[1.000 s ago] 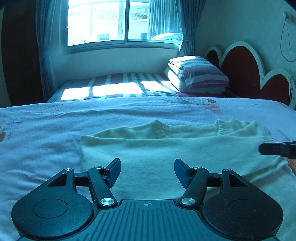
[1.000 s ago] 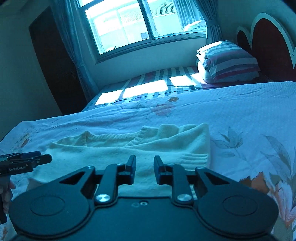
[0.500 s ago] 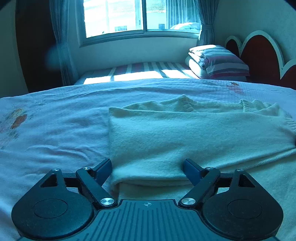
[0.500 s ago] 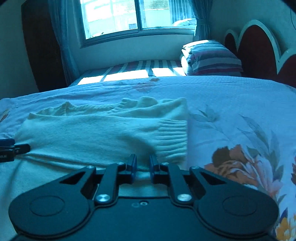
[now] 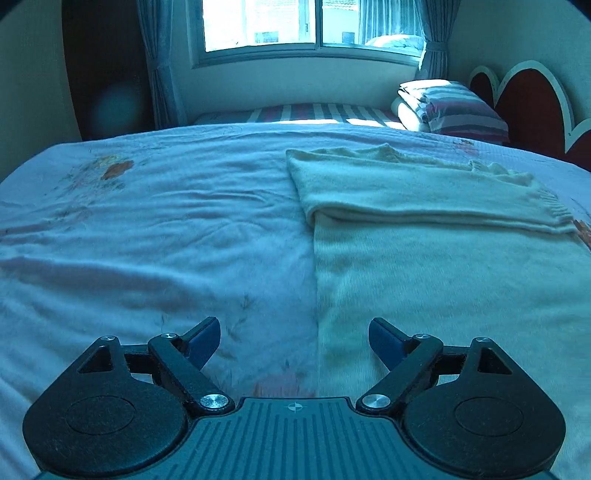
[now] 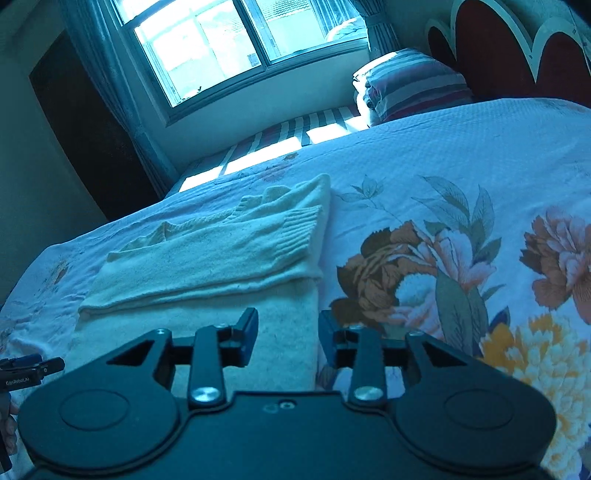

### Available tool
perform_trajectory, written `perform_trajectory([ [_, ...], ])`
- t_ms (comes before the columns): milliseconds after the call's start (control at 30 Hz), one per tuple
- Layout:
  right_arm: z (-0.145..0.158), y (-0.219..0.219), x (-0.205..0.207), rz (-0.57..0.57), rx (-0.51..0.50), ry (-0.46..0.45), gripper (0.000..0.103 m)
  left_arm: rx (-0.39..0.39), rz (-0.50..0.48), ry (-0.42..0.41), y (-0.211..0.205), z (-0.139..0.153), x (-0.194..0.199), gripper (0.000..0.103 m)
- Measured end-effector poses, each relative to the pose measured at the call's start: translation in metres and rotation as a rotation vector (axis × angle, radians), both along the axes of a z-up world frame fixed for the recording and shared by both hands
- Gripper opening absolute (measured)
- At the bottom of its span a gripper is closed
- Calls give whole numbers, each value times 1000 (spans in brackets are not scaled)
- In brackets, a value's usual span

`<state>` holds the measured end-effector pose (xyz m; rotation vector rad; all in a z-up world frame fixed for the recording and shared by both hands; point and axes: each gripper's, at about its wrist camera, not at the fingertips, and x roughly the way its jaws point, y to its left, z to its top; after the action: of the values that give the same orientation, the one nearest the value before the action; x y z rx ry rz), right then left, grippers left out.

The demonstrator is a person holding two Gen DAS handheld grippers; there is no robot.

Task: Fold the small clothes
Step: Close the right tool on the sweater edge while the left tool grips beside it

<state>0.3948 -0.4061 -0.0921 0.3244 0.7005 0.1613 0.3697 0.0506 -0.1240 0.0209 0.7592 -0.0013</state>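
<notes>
A cream knitted sweater (image 5: 424, 236) lies flat on the bed, its far part folded over toward me with a ribbed cuff at the right end (image 6: 299, 236). My left gripper (image 5: 293, 338) hovers wide open over the sweater's near left edge, nothing between its pads. My right gripper (image 6: 288, 332) sits over the near right edge of the sweater (image 6: 207, 266); its jaws are opening and the pads press on nothing. The left gripper's tip (image 6: 33, 367) shows at the far left of the right wrist view.
The bed carries a pale blue floral bedspread (image 6: 461, 258). Beyond it lie a striped mattress (image 5: 314, 112), stacked striped bedding (image 5: 450, 105), a red scalloped headboard (image 5: 532, 99) and a curtained window (image 5: 295, 22). Part of a hand (image 6: 7, 424) shows at the left.
Both grippers slid outward to the sweater's near corners, left to the left edge, right to the right edge. The left jaws widened; the right jaws shut, then parted again.
</notes>
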Motion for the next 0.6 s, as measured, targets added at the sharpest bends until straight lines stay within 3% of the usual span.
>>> perform_trajectory([
  [200, -11, -11, -81, 61, 133, 118, 42, -95, -56, 55, 13, -10, -70, 80],
  [300, -20, -5, -121, 68, 139, 166, 41, -135, -65, 66, 26, -10, -93, 71],
  [433, -25, 3, -164, 51, 195, 194, 41, -166, -96, 80, 35, -9, -124, 66],
  [600, -31, 3, -200, 15, 272, 220, 40, -260, -123, 90, 39, -13, -163, 61],
])
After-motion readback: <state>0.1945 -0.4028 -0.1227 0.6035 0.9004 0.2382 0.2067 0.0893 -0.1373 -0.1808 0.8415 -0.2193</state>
